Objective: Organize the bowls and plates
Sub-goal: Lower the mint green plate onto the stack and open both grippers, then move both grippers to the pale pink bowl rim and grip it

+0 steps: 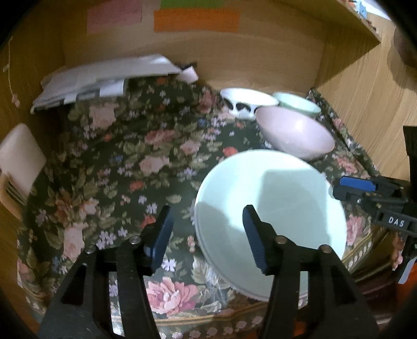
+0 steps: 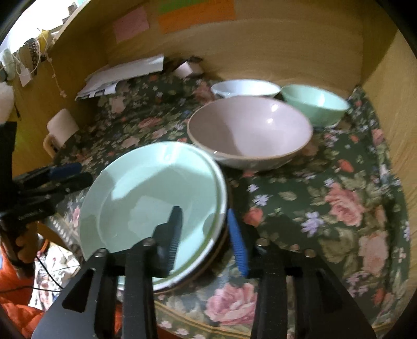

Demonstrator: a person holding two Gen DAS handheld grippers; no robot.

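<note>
While the plates [image 2: 153, 198] sit stacked at the front edge of the flowered cloth [image 2: 338, 198], the right gripper [image 2: 206, 229] straddles their near rim, jaws wide, one finger over the top plate and one outside, ready to pinch. Opposite, the left gripper [image 1: 206, 234] gapes wide too, holding nothing. Behind the plates wait the pink bowl [image 2: 250, 130], then the white bowl [image 2: 245, 88] and green bowl [image 2: 315, 104], likely for nesting.

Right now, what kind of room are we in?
Probably someone's home, at a wooden desk nook. A flowery tablecloth covers it, sticky notes are on the back wall, and papers are piled behind the bowls and plates.
</note>
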